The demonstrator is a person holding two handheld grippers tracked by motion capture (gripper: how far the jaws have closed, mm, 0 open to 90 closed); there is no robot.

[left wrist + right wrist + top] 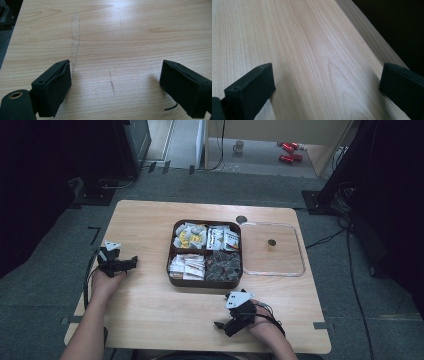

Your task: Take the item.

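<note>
A dark brown tray point(171, 270) with several compartments of packets stands mid-table, and beside it on the right lies a clear lid point(300, 251) with a small knob. My left gripper point(131, 262) rests at the table's left, pointing right toward the tray, a short way from it. In the left gripper view that gripper point(115, 82) is open, only bare wood between its jaws. My right gripper point(222, 326) sits near the front edge, below the tray, pointing left. Its jaws stand wide in the right gripper view, where the right gripper point(327, 85) is open over empty wood.
The wooden table point(150, 305) has bare wood in front of the tray and at the far left. A dark hole point(241, 219) marks the table's back. On the floor beyond are a mug point(239, 146) and red items point(289, 151).
</note>
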